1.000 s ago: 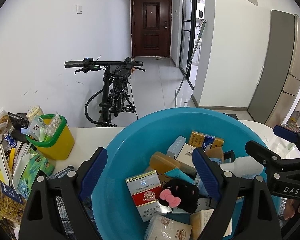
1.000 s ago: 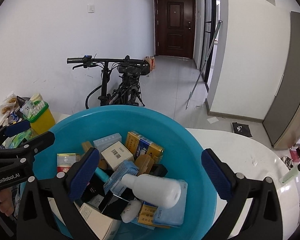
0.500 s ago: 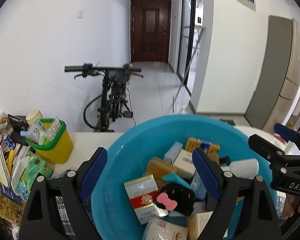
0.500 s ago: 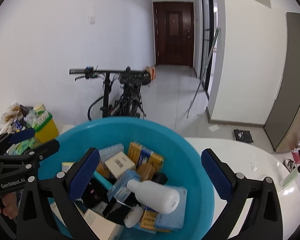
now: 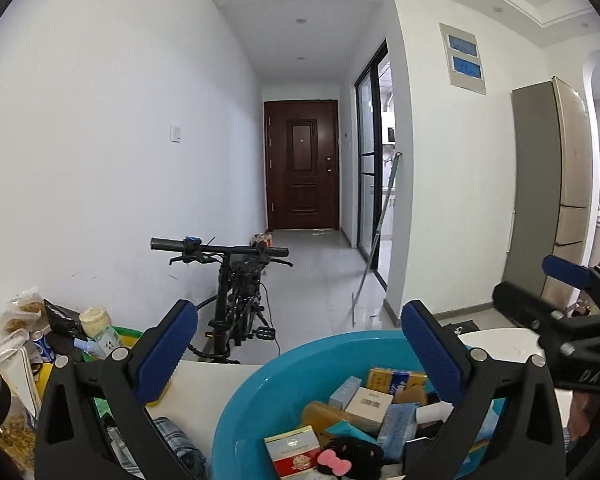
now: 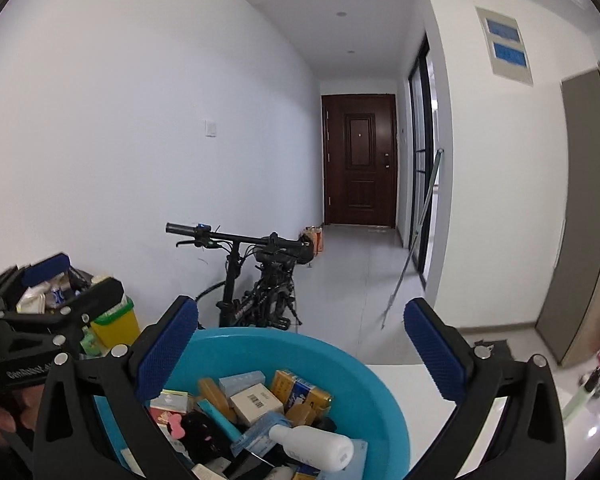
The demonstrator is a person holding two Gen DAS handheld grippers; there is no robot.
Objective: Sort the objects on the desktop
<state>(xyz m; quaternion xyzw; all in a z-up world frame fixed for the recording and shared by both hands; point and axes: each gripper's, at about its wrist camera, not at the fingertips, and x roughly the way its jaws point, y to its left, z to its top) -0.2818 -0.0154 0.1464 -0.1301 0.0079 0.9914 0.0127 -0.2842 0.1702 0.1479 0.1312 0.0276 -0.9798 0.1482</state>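
Both grippers raised over blue basin (image 5: 260,392) on white table (image 5: 216,384), w/ boxes and white bottle (image 6: 312,446) piled inside. Left gripper (image 5: 296,356) jaws just widened, nothing between; right gripper (image 6: 300,354) spread, empty. Prob. pulled clear to pick next item.

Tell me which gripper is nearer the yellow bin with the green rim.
Left. The left gripper sits directly in front of the yellow bin, overlapping it in the right wrist view; the right gripper is farther off, over the blue basin.
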